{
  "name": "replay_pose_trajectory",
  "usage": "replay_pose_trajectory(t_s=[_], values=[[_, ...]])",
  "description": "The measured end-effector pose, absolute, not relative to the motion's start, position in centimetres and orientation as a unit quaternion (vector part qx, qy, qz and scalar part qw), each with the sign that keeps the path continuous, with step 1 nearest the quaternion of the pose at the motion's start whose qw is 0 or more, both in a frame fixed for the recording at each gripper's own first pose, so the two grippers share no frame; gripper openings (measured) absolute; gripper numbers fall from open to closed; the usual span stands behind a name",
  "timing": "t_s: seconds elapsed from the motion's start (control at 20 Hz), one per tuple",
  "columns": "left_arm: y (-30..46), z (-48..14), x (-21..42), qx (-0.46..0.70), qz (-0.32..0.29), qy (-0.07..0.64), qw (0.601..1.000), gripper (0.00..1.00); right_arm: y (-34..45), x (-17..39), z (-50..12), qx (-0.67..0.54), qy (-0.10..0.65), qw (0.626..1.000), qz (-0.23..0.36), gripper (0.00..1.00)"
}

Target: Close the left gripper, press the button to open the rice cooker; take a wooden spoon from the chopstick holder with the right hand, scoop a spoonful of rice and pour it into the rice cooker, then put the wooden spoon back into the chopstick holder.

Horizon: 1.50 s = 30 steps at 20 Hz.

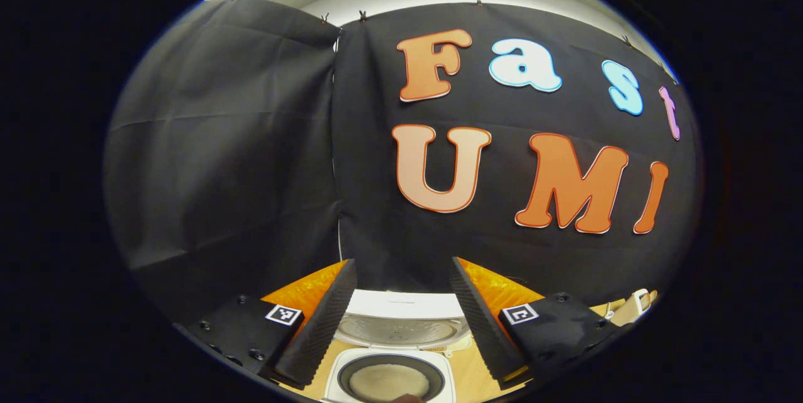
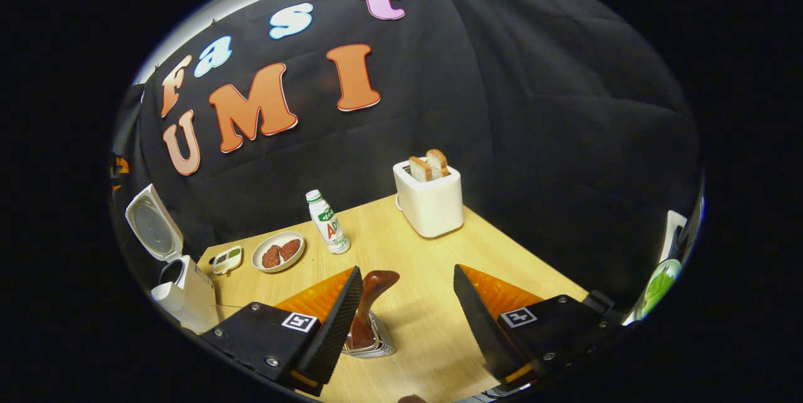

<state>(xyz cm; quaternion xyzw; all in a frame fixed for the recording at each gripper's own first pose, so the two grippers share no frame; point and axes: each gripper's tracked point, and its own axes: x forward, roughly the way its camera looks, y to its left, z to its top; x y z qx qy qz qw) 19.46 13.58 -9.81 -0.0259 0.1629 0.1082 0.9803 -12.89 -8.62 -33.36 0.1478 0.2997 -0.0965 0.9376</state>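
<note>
Left claw point(image 1: 398, 302): fingers spread wide, gripping nothing, poised above the cooker point(image 1: 389, 378).
Cooker: lid point(image 1: 401, 324) already up; the pot below looks to hold a pale layer, likely rice. In the right gripper view it stands at the far left of the surface point(image 2: 433, 321), lid tilted back.
Right claw point(image 2: 408, 315): fingers wide apart, empty, aimed down at the surface.
Spoon point(image 2: 370, 302): upright in the holder point(image 2: 373, 343), just beside the claw's left finger, not between the two.
Step in hand: judging by the open lid, either fetching the spoon or just after returning it; I cannot tell which.
Doing it well: to fetch, shift the claw until the spoon's top sits between both fingers, close squarely, then lift straight up so the holder stays put.
Hard to make out: the holder's lower half is hidden by the finger; the cooker's button is out of sight; no rice supply can be made out.
Elsewhere: toaster point(image 2: 430, 199), bottle point(image 2: 328, 222), plate point(image 2: 278, 251).
</note>
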Motion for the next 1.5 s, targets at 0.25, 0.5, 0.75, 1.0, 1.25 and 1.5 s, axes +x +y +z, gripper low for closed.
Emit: replay_pose_trajectory(t_s=[0.25, 0.5, 0.75, 1.0, 1.25, 1.5], values=[[15.1, -13.8, 23.5, -0.007, 0.111, 0.222, 0.969, 1.00, -9.7, -13.8, -28.0, 0.137, 0.266, 0.947, -0.117, 0.92], [16.9, -17.0, 26.0, 0.011, 0.135, 0.268, 0.954, 1.00, -10.3, -13.3, -24.8, 0.112, 0.238, 0.957, -0.121, 0.94], [17.0, -19.0, 25.5, 0.013, 0.137, 0.308, 0.941, 1.00, -9.0, -11.7, -24.0, 0.108, 0.226, 0.964, -0.095, 0.93], [15.5, -20.7, 21.8, 0.000, 0.112, 0.377, 0.919, 1.00, -7.1, -10.4, -24.6, 0.110, 0.226, 0.966, -0.060, 0.93], [13.6, -23.4, 16.6, -0.023, 0.082, 0.452, 0.888, 1.00, -5.8, -9.0, -25.5, 0.113, 0.228, 0.967, -0.029, 0.93], [12.8, -26.1, 11.2, -0.027, 0.073, 0.495, 0.866, 1.00, -3.9, -7.4, -25.5, 0.116, 0.224, 0.968, 0.007, 0.93]])
